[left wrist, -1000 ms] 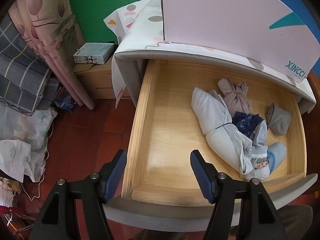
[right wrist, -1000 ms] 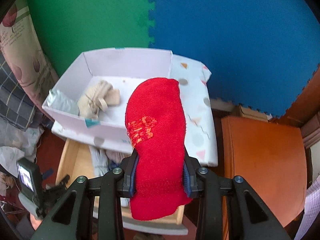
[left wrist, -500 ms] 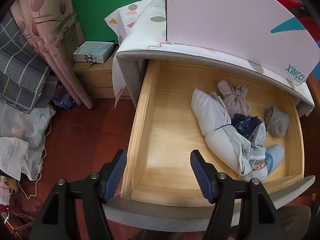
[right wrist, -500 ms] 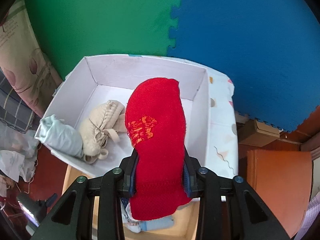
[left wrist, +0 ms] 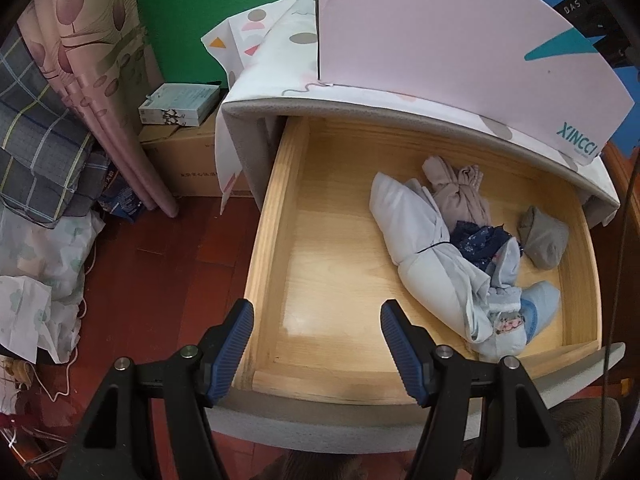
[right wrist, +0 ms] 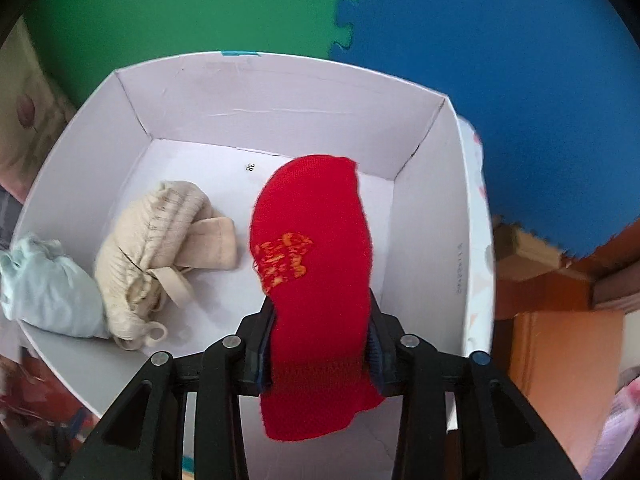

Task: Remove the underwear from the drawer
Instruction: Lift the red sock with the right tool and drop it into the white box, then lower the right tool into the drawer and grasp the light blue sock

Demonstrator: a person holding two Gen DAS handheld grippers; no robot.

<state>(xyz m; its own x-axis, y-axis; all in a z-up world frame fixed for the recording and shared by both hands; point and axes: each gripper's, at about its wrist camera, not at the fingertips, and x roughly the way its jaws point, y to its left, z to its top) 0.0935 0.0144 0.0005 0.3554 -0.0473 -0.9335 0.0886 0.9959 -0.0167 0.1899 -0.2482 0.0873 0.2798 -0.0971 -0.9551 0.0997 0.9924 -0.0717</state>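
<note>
The right hand-held gripper (right wrist: 320, 344), jaws starting to open, holds the red underwear (right wrist: 312, 264) lengthwise up the frame, over the white box (right wrist: 424, 216); the left hand-held gripper (left wrist: 316, 344) gapes wide, empty.

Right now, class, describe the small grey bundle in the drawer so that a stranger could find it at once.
Start at the open wooden drawer under the white box. Its clothes lie heaped along the right half. The grey bundle sits alone near the right wall, apart from the pile, the only plain grey piece there.
</note>
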